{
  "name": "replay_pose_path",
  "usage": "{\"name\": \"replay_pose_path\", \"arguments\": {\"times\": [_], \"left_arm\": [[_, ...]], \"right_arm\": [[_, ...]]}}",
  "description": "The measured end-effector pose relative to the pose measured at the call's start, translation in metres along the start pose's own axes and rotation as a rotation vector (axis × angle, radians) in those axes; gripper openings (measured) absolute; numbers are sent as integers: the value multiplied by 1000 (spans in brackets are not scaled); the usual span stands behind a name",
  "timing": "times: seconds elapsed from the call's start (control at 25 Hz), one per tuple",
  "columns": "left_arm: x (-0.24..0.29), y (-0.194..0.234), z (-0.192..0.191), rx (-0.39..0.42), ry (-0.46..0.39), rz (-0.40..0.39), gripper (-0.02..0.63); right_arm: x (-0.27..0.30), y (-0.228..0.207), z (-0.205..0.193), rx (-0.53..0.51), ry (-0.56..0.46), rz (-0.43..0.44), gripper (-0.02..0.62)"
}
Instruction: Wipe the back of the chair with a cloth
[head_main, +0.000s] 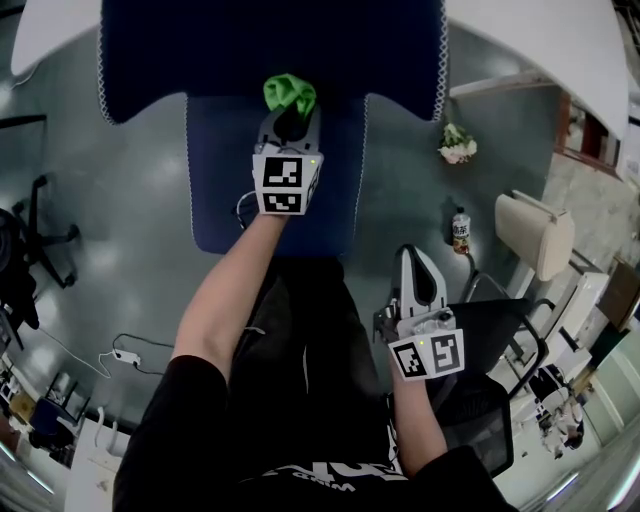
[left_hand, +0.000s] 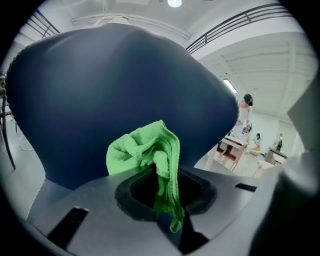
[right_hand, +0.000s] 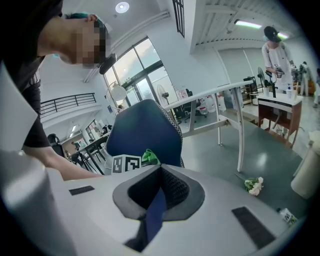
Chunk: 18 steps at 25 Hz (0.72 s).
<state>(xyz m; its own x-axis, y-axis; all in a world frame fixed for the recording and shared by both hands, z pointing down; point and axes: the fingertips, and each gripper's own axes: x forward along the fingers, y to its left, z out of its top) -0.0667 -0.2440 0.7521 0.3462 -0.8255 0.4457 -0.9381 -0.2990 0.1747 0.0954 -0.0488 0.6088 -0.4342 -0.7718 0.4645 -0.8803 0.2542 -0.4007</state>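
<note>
My left gripper (left_hand: 167, 202) is clamped on the green cloth (left_hand: 142, 150), which is bunched against the blue chair back (left_hand: 110, 85) at mid-width. My right gripper (right_hand: 159, 192) hangs aside, jaws together, empty.

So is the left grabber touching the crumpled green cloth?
Touching. The left gripper view shows the crumpled green terry cloth pinched between the closed jaws of the left gripper, bunching out in front of the dark blue padded chair back.

Crumpled green cloth (left_hand: 145, 150) at blue chair back (left_hand: 115, 85)
</note>
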Motion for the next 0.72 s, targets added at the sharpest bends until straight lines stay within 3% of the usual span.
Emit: {"name": "replay_pose_path", "arguments": {"times": [0.32,0.52,0.6,0.72], "left_arm": [[16,-90,-6,150,46,-283,69],[0,-133,-8,223,56,-459,69],[-12,-140,-9,240,61,-489,69],[-28,-128,-8,196,76,-461,69]], "right_arm": [[-5,-9,-7,19,0,-11,-5],[-8,-11,-4,18,-10,-9,-5],[-8,-10,-3,19,-15,-4,-5],[-6,-8,-3,23,-17,7,-5]]}}
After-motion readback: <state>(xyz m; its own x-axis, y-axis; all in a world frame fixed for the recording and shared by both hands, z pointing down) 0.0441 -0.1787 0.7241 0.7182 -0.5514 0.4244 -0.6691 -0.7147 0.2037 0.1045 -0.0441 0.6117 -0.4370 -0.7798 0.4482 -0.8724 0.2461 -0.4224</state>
